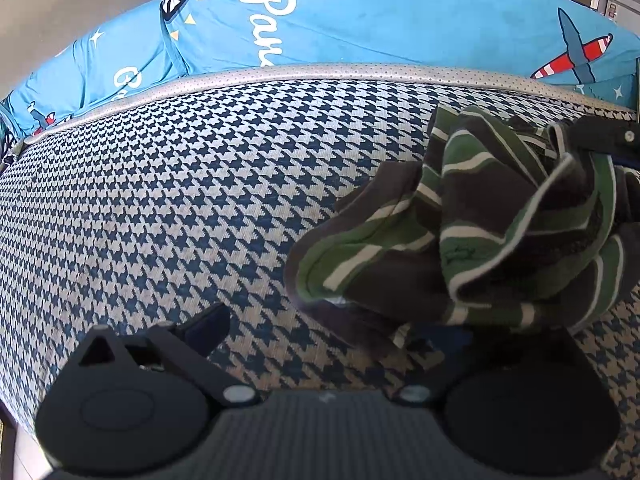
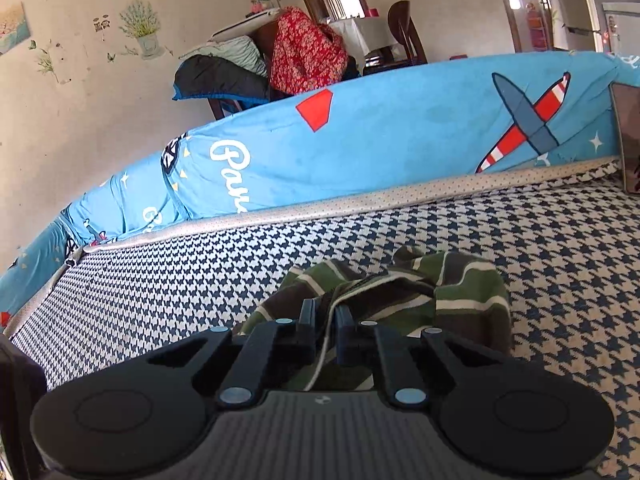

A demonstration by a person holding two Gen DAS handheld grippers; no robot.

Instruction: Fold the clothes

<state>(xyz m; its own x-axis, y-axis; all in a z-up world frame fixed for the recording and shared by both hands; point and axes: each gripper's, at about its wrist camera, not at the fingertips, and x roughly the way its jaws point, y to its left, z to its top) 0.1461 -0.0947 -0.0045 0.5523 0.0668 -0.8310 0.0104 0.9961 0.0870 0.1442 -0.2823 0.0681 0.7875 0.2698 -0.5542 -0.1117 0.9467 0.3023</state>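
pinching striped garment (image 2: 400, 292): right tongs (image 2: 325, 320), right view only

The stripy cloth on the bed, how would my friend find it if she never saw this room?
Look for the big mattress with the blue-and-white zigzag check, in front of the bright blue airplane quilt. Bunched up on the mattress is the stripy cloth, pinched by the right tool. It is the only green, brown and white striped thing there.
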